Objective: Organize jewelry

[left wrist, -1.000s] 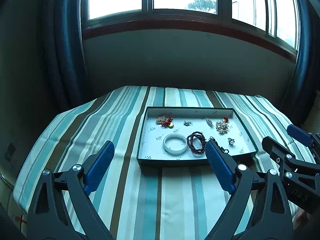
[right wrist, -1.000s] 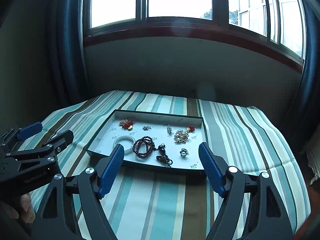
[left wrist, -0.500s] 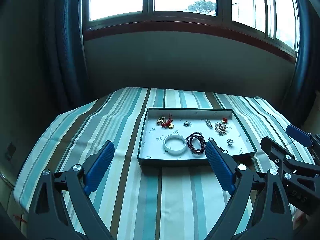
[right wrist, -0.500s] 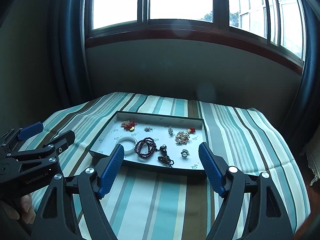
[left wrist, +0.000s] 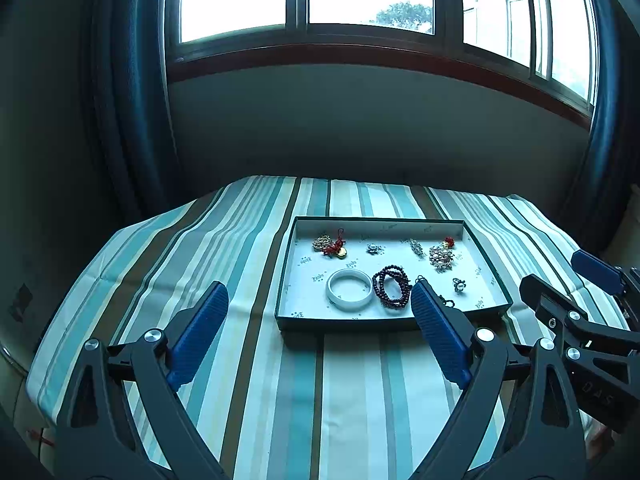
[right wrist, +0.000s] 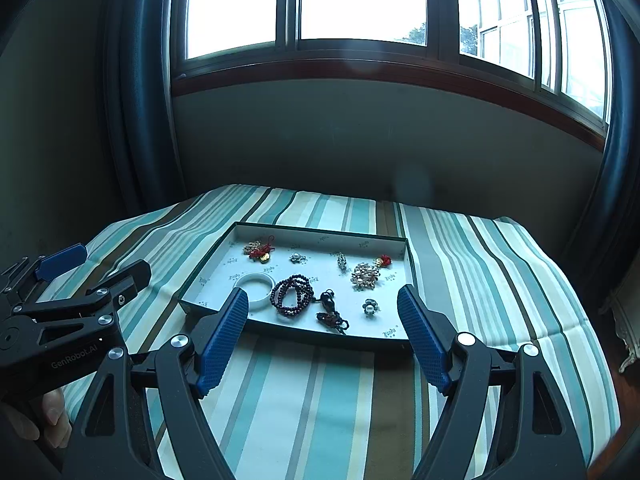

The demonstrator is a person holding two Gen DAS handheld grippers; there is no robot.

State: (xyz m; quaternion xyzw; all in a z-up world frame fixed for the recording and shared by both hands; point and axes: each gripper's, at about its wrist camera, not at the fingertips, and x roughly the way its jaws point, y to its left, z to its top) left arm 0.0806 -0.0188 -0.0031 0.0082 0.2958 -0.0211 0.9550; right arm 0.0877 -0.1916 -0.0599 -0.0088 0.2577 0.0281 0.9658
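A shallow dark-rimmed tray [left wrist: 280, 280] [right wrist: 408, 264] with a white floor lies on the striped table. In it are a white bangle [left wrist: 349, 289] [right wrist: 258, 286], a dark bead bracelet [left wrist: 392, 286] [right wrist: 294, 294], a red-and-gold charm [left wrist: 334, 245] [right wrist: 259, 250], a pearl cluster brooch [left wrist: 441, 258] [right wrist: 365, 275], a small ring [left wrist: 459, 285] [right wrist: 369, 307] and small silver pieces. My left gripper [left wrist: 318, 334] is open and empty, in front of the tray. My right gripper [right wrist: 323, 336] is open and empty, in front of the tray's near edge.
The table wears a teal, white and brown striped cloth [left wrist: 352, 400] [right wrist: 320, 400]. Behind it are a dark wall, a wide window and blue curtains [left wrist: 132, 100]. The other gripper shows at the right edge of the left wrist view [left wrist: 580, 328] and at the left of the right wrist view [right wrist: 64, 312].
Both grippers have drawn back and up a little from the tray, which sits slightly farther off. Both stay open and empty. The jewelry has not moved.
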